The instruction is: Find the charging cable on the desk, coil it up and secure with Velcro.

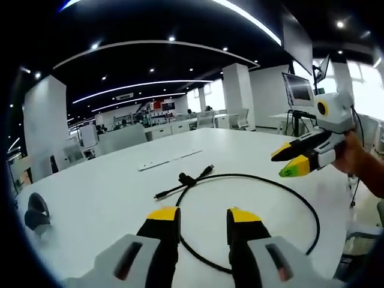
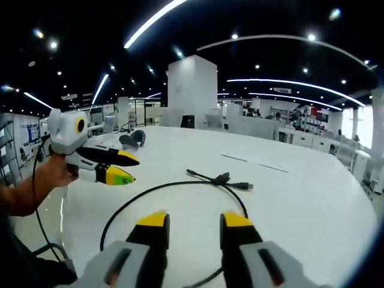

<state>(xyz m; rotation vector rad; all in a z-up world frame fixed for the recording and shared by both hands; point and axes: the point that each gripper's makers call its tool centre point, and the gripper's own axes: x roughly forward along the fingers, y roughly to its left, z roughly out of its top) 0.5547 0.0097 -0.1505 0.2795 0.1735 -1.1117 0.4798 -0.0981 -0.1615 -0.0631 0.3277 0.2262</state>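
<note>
Left gripper view: the left tool point(image 1: 203, 217) rises from the bottom edge, its grey moulded jaws capped with yellow tips and black inner faces, standing spread with nothing between them. Ahead lies the charging cable point(image 1: 312, 211), a thin black round cord laid in one wide open loop on the smooth white matte surface point(image 1: 90, 192). Its two plug ends cross at the far side of the loop, where a small black Velcro strap point(image 1: 187, 179) sits on the cord. A flat pale strip point(image 1: 170, 159) lies farther back. A dark rounded object point(image 1: 36, 213) rests near the left edge. The right tool point(image 1: 287, 161) hangs above the surface at right, held by a hand point(image 1: 355, 157); its yellow-tipped jaws are parted, and a dark marking on the lower tip cannot be read.

Right gripper view: the right tool point(image 2: 192, 221) shows the same grey and yellow build, jaws spread and empty. The cable loop lies just beyond them. The left tool point(image 2: 131, 168), held aloft at left, is parted; its tip marking is illegible.
</note>
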